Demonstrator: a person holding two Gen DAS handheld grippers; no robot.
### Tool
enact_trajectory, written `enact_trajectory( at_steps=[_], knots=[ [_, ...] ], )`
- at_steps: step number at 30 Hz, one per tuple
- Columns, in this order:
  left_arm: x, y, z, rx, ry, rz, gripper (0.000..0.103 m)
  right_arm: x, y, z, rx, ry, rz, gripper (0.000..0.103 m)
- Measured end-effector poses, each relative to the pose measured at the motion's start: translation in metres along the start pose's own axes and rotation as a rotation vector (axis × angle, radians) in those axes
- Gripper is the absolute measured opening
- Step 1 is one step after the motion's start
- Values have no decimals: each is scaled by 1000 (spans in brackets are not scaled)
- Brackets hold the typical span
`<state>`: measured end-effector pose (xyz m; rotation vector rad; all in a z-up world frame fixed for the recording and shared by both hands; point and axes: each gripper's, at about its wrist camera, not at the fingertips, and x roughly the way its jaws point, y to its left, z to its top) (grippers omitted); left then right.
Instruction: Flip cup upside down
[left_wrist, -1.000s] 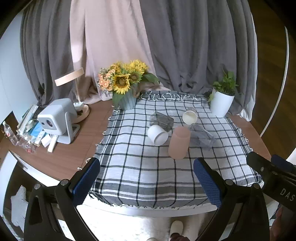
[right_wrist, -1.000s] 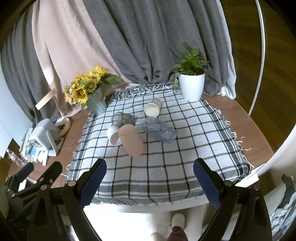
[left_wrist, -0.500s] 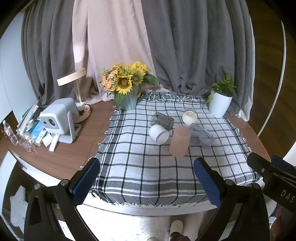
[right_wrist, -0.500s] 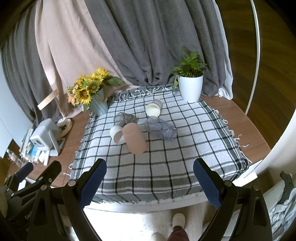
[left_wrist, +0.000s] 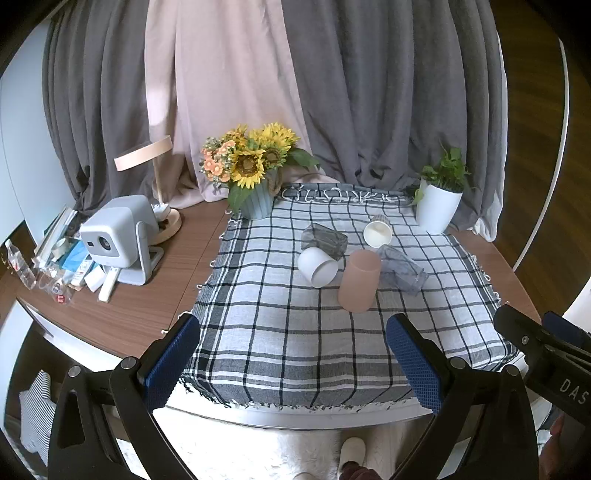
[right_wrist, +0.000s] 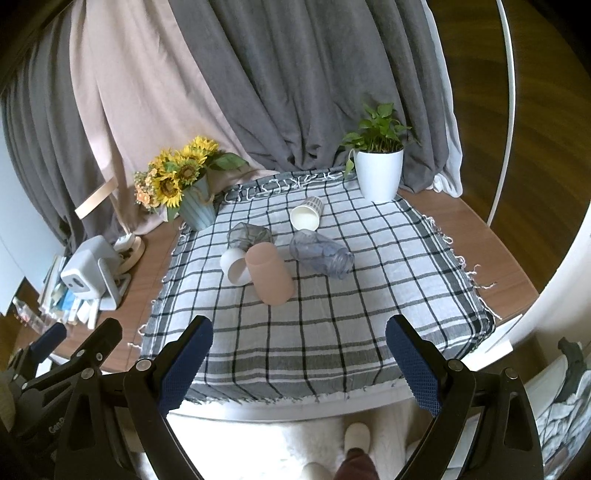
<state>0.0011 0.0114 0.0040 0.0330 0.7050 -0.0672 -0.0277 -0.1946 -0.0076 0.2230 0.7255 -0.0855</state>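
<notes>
Several cups lie on a checked cloth (left_wrist: 280, 332) (right_wrist: 369, 325). A pink cup (left_wrist: 360, 280) (right_wrist: 269, 274) stands mouth down at the middle. A white cup (left_wrist: 317, 266) (right_wrist: 235, 266) lies on its side beside it. A grey glass (left_wrist: 324, 239) (right_wrist: 249, 235), a clear bluish glass (left_wrist: 402, 269) (right_wrist: 320, 254) and a paper cup (left_wrist: 377, 232) (right_wrist: 306, 216) also lie on their sides. My left gripper (left_wrist: 295, 358) and right gripper (right_wrist: 298, 363) are open and empty, held back over the table's near edge.
A sunflower vase (left_wrist: 255, 184) (right_wrist: 192, 199) stands at the cloth's far left, a white plant pot (left_wrist: 439, 206) (right_wrist: 378, 173) at the far right. A white projector (left_wrist: 118, 236) (right_wrist: 86, 271), a lamp (left_wrist: 155, 177) and small clutter sit on the left of the wooden table.
Both grippers have drawn back and risen a little from the table; the cups look smaller. Nothing on the cloth has moved.
</notes>
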Motion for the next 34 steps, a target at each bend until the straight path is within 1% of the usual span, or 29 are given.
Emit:
enact_trajectory(
  at_steps=[23, 34],
  knots=[
    [-3, 1, -2, -2, 0, -3, 103, -1, -2, -1, -2, -2, 3, 95],
    [-8, -6, -5, -2, 0, -5, 103, -2, -2, -1, -2, -2, 3, 95]
  ],
)
